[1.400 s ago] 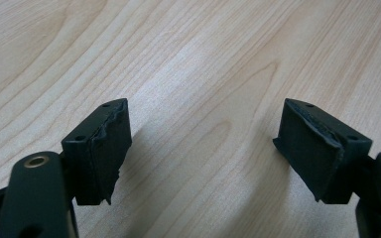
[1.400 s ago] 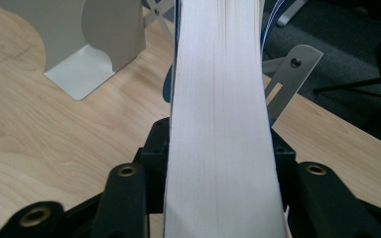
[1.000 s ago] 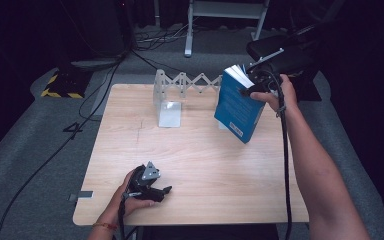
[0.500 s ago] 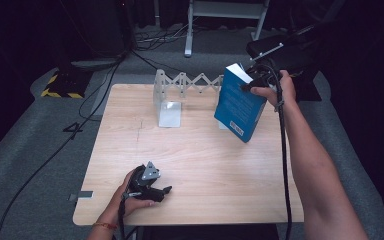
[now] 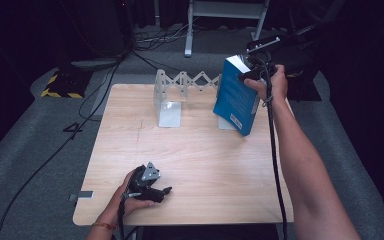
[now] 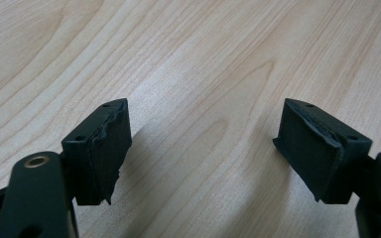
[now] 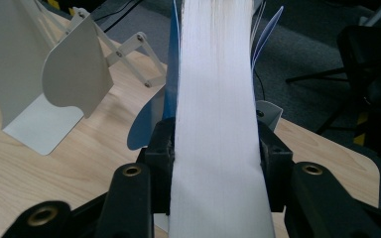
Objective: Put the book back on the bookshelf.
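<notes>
high view, table [image 5: 190, 165]: a pale wooden top is sitting on grey carpet, with dark room all around and black cables trailing off toward 10 o'clock.
high view, rack [image 5: 180, 92]: a white folding book rack is standing at the table's 12 o'clock edge.
high view, book [image 5: 236, 97]: a blue book is tilting near 1 o'clock, its lower corner close to the tabletop.
high view, right gripper [image 5: 252, 75]: it is clamping the book's upper edge.
high view, left gripper [image 5: 152, 186]: it is resting on the wood at 7 o'clock, well apart from the book.
left gripper view, jaws: they are standing wide apart over bare wood grain [image 6: 203, 74], nothing between them.
right gripper view, book [image 7: 216, 124]: white page edges are running up the middle, blue cover on either side.
right gripper view, jaws: having just been closing, both pads are pressing on the book's two sides.
right gripper view, rack [image 7: 74, 69]: white plates are standing at 10 o'clock, grey carpet lying beyond the table edge.
</notes>
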`<state>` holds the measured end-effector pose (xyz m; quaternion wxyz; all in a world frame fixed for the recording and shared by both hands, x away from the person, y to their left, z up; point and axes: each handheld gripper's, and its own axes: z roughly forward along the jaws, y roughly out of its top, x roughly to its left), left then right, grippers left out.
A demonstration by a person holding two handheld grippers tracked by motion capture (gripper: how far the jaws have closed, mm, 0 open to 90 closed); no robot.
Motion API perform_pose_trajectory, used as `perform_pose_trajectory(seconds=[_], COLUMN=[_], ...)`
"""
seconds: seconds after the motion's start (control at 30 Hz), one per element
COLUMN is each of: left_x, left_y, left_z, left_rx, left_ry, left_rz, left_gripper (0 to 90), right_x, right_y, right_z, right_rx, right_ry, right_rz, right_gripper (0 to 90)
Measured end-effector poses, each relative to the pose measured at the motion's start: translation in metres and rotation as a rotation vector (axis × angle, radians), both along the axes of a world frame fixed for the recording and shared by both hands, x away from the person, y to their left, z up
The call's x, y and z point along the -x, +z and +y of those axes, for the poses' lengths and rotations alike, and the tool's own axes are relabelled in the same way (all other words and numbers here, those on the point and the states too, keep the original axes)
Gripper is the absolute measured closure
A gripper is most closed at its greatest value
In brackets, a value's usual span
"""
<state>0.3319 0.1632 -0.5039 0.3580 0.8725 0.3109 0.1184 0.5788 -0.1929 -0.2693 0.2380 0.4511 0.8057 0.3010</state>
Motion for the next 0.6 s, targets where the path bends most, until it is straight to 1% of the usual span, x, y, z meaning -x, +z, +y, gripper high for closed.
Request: perform_pose_trajectory(seconds=[0.07,0.13,0.2,0.3,0.37,0.47,0.5,0.6], left_x=[0.0,0.0,0.0,0.0,0.0,0.0,0.0,0.0], left_y=[0.0,0.0,0.0,0.0,0.0,0.0,0.0,0.0], left_z=[0.0,0.0,0.0,0.0,0.0,0.0,0.0,-0.001], left_rx=[0.0,0.0,0.0,0.0,0.0,0.001,0.001,0.0], left_ry=[-0.001,-0.001,-0.002,-0.001,-0.002,0.0,0.001,0.003], left_rz=[0.0,0.001,0.001,0.001,0.001,-0.001,-0.001,-0.001], left_gripper=[21.9,21.9,21.8,21.8,21.8,21.8,21.7,21.0], right_x=[0.0,0.0,0.001,0.003,0.005,0.01,0.011,0.016], right_y=[-0.004,-0.01,-0.011,-0.013,-0.015,-0.016,-0.016,-0.016], right_z=[0.001,-0.002,-0.006,-0.013,-0.021,-0.029,-0.032,-0.038], right_rx=[-0.001,-0.02,-0.048,-0.056,-0.063,-0.086,-0.091,-0.087], right_ry=[-0.007,-0.017,-0.014,-0.027,-0.016,0.006,0.013,0.014], right_rz=[0.002,0.009,0.009,0.009,0.031,0.037,0.033,0.014], right_gripper=[60.3,60.1,60.0,59.5,58.6,57.0,56.6,54.7])
